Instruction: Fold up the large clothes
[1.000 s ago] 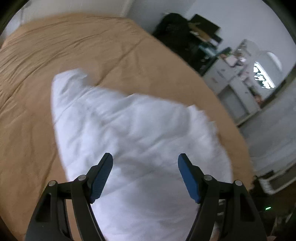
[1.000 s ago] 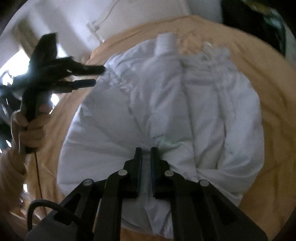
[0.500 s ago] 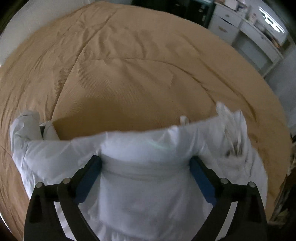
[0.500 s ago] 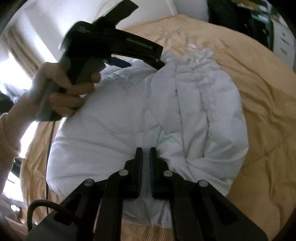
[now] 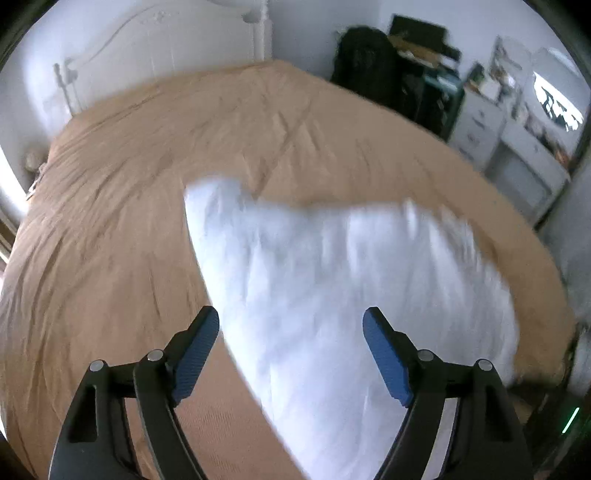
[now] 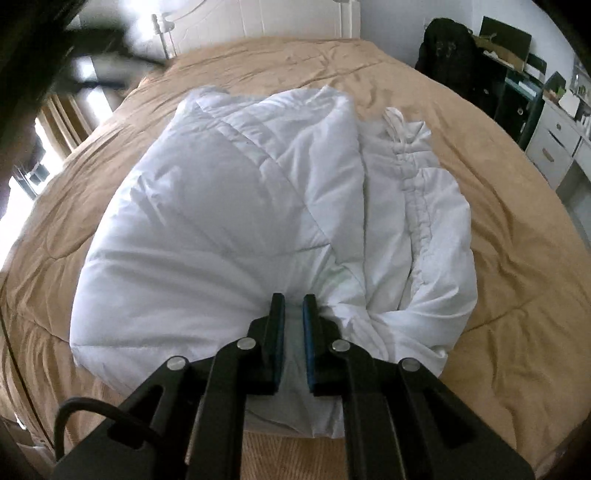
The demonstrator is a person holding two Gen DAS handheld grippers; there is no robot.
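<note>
Home bedroom. Big bed (image 6: 480,369) w/ tan quilted cover fills most of both views; white headboard (image 6: 258,22) sits at bed's far end against pale wall. Right of bed: black bag or chair (image 5: 365,62), dark shelf unit w/ boxes on top (image 5: 432,92), then white drawer unit (image 5: 517,155) w/ clutter on it. Left of bed: bright window w/ curtain (image 6: 48,125).

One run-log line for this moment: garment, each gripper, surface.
garment: white quilted puffer jacket partly folded | right gripper: shut on jacket hem | left gripper: open, above jacket | surface: tan bedspread
</note>
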